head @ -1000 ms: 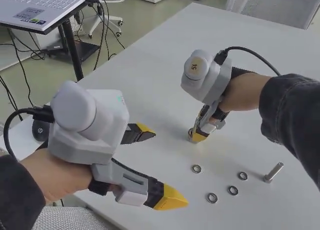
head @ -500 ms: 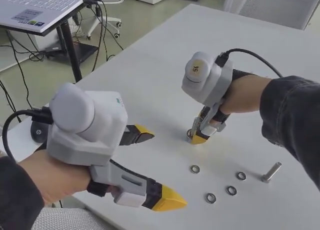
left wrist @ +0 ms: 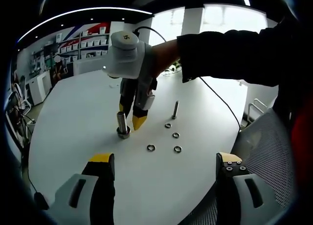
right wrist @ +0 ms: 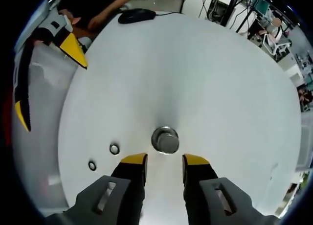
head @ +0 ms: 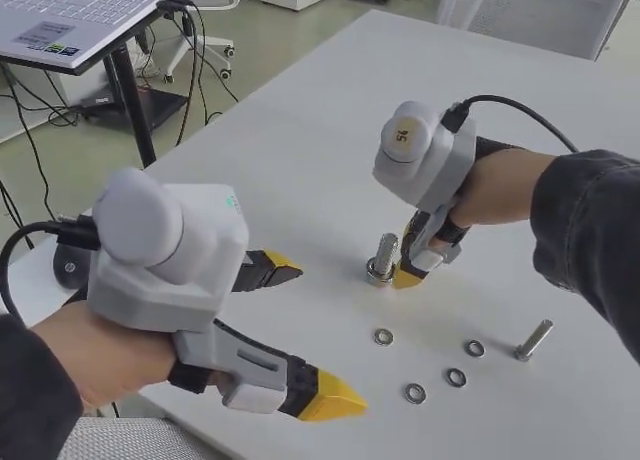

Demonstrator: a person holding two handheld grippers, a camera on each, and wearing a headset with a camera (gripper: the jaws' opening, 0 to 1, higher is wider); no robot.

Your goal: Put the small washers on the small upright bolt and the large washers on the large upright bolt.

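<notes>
**Left gripper** (head: 318,335): held low at the near edge of the surface (head: 300,130). The jaws are spread wide and nothing is between them. It is judged to be parked in readiness while the work is done on the other side.

**Washers** (head: 415,392): four are laid flat in a loose cluster, each apart from the others, just beyond the left gripper. None is threaded on a bolt. They look alike in size, so small cannot be sorted from large.

**Small bolt** (head: 533,340): laid on its side to the right of the washers, not upright. It is judged that it must be stood up before washers can be dropped over it.

**Large bolt** (head: 385,252): stood upright just past the washers. A wider ring is seen at its foot. It cannot be made out whether this is the bolt's head or a seated washer.

**Right gripper** (right wrist: 165,161): pointed downward, with its tips just beside the large bolt. The jaws are slightly parted and nothing is gripped. In the head view one jaw is hidden behind the other.

**Laptop** (head: 60,10): set on a stand at the far left and cut off by the frame edge.
</notes>
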